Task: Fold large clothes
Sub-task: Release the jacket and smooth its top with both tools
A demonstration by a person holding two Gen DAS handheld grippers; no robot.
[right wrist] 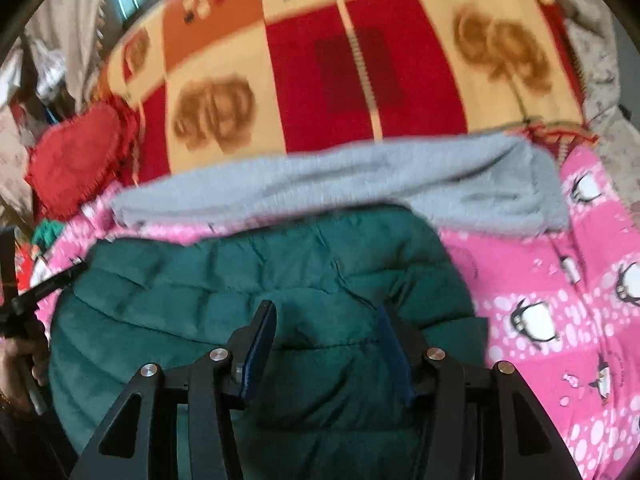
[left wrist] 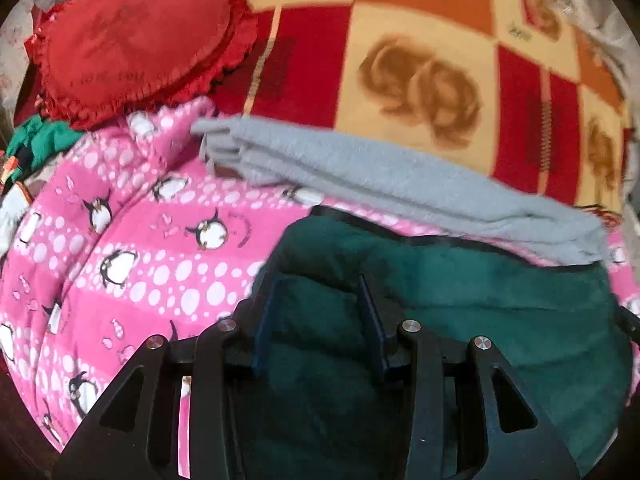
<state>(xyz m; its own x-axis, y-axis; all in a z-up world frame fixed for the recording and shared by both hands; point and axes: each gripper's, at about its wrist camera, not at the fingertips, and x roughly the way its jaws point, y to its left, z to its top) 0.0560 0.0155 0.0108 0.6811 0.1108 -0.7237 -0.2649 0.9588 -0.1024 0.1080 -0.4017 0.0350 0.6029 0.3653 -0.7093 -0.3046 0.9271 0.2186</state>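
A dark green quilted jacket (left wrist: 500, 300) (right wrist: 200, 300) lies on a pink penguin-print fleece (left wrist: 140, 260) (right wrist: 560, 280). My left gripper (left wrist: 320, 280) sits at the jacket's left edge, and the green padding fills the gap between its blue pads. My right gripper (right wrist: 325, 306) is over the jacket's right half, its jaws closed on a thick bulging fold. At the left edge of the right wrist view, one of the left gripper's fingers (right wrist: 60, 280) touches the jacket's corner, with a hand (right wrist: 20, 360) behind it. Both views are blurred.
A folded grey garment (left wrist: 400, 184) (right wrist: 360, 184) lies just beyond the jacket. A red heart-shaped cushion (left wrist: 132, 48) (right wrist: 76, 160) sits far left. A red, orange and cream chequered blanket (left wrist: 420, 60) (right wrist: 320, 80) covers the bed behind. Crumpled green cloth (left wrist: 40, 140) lies at the left.
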